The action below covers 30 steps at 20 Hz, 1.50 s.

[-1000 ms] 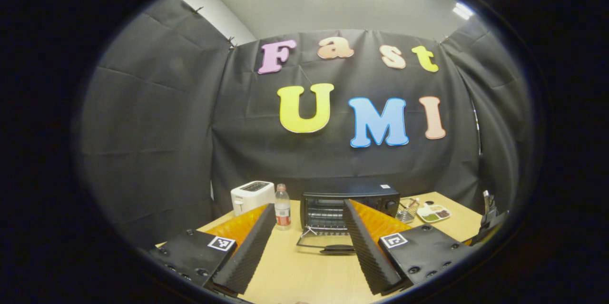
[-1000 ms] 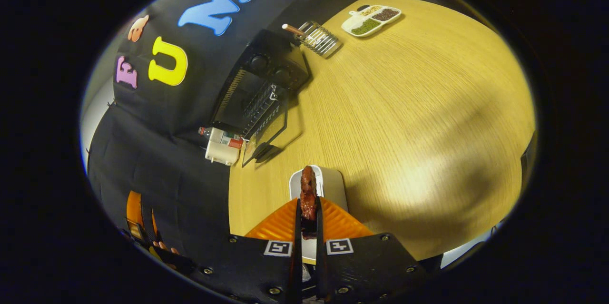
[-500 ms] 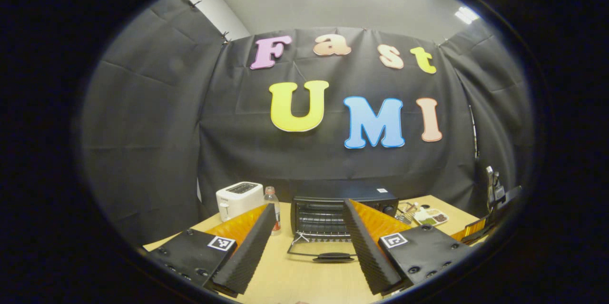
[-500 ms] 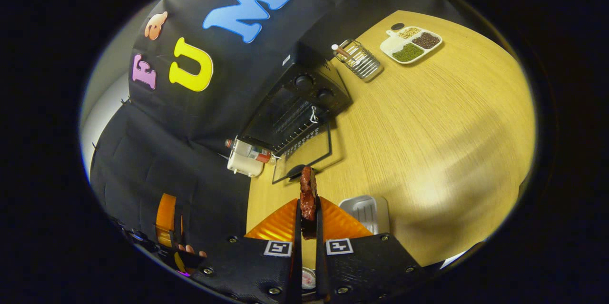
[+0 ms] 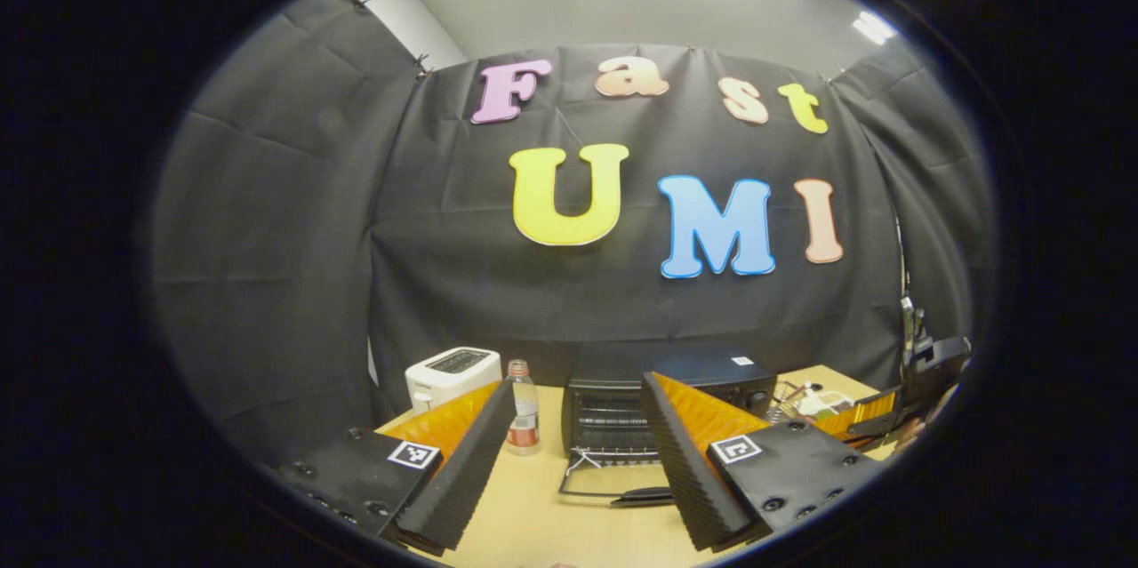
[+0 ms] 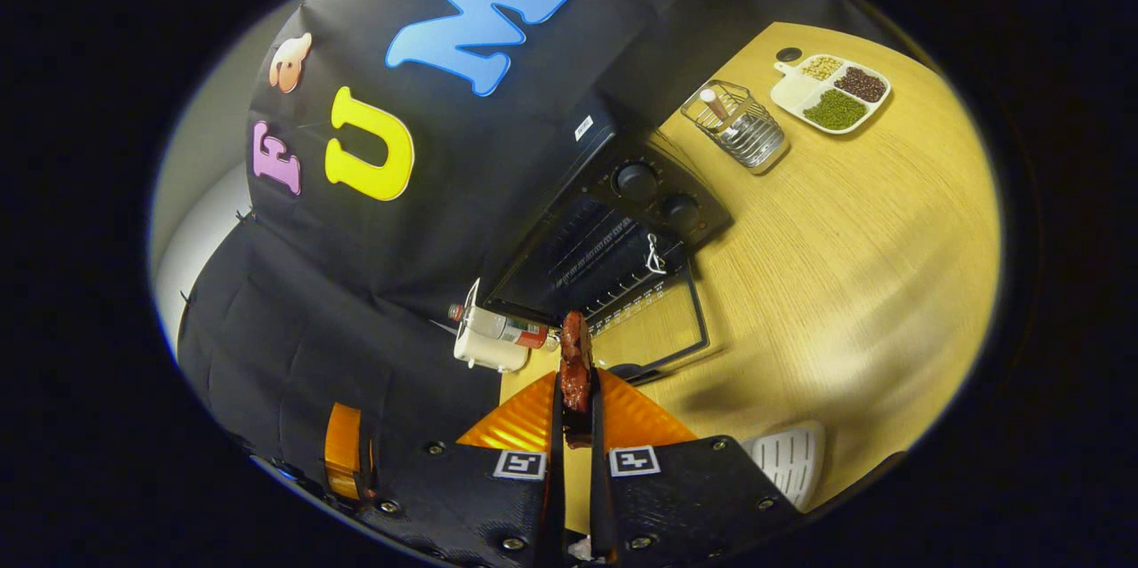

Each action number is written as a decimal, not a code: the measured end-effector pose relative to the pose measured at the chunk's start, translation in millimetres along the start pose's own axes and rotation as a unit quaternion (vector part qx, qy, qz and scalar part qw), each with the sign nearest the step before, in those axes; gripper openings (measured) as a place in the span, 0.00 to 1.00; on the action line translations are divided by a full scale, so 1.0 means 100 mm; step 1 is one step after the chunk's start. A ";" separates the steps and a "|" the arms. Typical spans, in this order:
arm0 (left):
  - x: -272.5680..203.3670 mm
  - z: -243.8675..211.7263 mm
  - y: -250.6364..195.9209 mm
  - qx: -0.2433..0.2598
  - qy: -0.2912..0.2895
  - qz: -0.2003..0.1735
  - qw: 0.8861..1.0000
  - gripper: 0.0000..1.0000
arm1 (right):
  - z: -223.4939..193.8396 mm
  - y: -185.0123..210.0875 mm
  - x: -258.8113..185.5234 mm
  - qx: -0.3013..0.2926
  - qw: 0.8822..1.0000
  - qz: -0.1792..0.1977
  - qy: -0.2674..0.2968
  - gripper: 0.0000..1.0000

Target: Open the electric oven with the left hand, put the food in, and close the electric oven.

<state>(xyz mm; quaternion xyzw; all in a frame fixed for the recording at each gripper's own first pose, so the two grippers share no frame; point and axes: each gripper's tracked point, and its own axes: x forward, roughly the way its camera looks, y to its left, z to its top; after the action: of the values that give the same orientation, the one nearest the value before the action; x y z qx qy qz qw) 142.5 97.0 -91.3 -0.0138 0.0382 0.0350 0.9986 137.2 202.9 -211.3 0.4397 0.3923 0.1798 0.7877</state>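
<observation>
Between right tongs (image 6: 573,426), meat (image 6: 575,364) clamped, oven (image 6: 613,239) label unreadable, left tongs (image 5: 578,452) wide

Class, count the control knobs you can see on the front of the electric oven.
2. On the electric oven, one knob sits farther from the open door, the other knob nearer it. More may be hidden.

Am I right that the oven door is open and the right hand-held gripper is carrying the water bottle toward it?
Not quite. The oven door is open, but the right hand-held gripper is shut on a piece of reddish-brown food, not the bottle. The right gripper view shows this; the water bottle stands on the table beside the oven.
</observation>
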 end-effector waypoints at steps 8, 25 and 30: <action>0.22 -0.15 0.35 0.007 0.016 0.017 1.000 0.99 | 0.15 0.21 0.70 -0.005 0.999 0.012 -0.030 0.12; 0.42 -0.37 0.97 0.045 0.046 0.048 0.997 0.95 | 0.46 0.23 1.92 -0.046 0.991 0.027 -0.121 0.12; 0.43 -0.38 1.04 0.052 0.045 0.059 0.996 0.95 | 0.56 0.03 2.04 -0.046 0.991 -0.003 -0.125 0.11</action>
<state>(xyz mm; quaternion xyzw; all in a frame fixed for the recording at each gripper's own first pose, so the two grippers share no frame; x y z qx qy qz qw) 174.8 202.8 -135.1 0.0387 0.0855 0.0912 0.9914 308.5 302.1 -285.7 0.4211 0.2831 0.1386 0.8505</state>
